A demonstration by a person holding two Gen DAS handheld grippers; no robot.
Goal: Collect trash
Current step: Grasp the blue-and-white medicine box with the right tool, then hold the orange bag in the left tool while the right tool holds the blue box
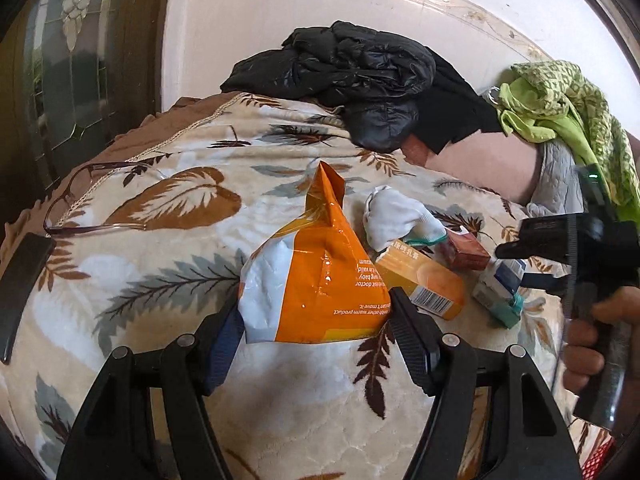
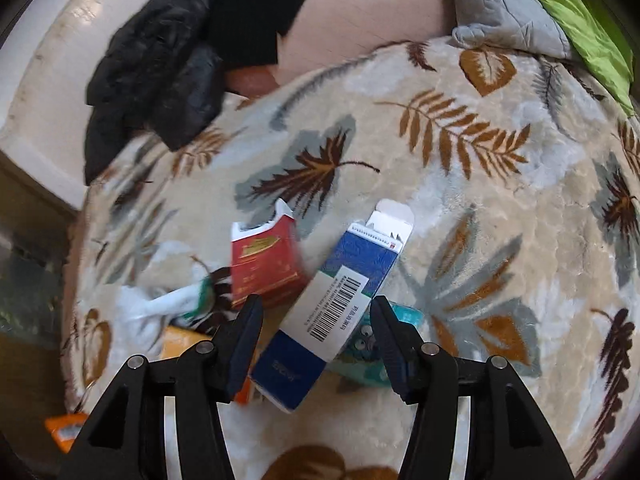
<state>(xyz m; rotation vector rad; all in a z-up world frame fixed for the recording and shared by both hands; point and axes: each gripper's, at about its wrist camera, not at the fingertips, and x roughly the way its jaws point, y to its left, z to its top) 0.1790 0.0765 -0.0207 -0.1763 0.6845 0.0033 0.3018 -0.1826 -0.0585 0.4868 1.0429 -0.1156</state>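
An orange and white plastic bag [image 1: 316,272] stands upright between the fingers of my left gripper [image 1: 316,304], which is shut on its lower edges above the leaf-patterned blanket [image 1: 160,280]. Right of it lie a crumpled white cloth [image 1: 396,216], an orange box [image 1: 424,280], a red box [image 1: 468,250] and a blue and white box [image 1: 504,280]. In the right wrist view my right gripper [image 2: 316,308] hangs open over the blue and white box [image 2: 336,304], which lies between its fingers untouched. The red box [image 2: 266,264] sits just left, and a teal packet [image 2: 404,316] is partly under the blue box.
A black jacket [image 1: 360,76] and green cloth [image 1: 560,96] lie at the back of the bed. Glasses [image 1: 92,200] and a black phone [image 1: 20,288] rest on the blanket's left side. A hand [image 1: 584,340] grips the right tool's handle. A grey quilt [image 2: 508,4] lies far right.
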